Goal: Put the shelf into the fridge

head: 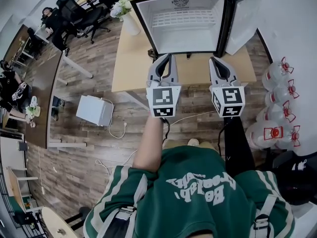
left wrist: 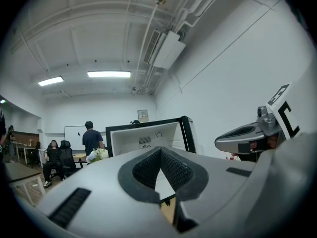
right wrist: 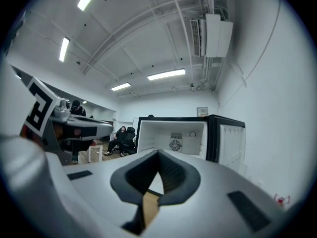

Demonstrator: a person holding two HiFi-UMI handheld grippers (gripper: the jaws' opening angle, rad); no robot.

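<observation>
A white box (head: 94, 110) sits on the floor at the left, and flowers (head: 121, 6) stand at the counter's (head: 131, 68) left corner. The left gripper (head: 166, 58) hangs over the counter before the open fridge (head: 181, 3), jaws clenched together on nothing. The shelf (head: 190, 18) looks to lie inside the fridge, though the steep view leaves its seating unclear. The right gripper (head: 217, 61) hangs just beside the left, likewise clenched and empty. The door (head: 242, 19) stands open at right, with water bottles (head: 280, 98) on the floor beyond
</observation>
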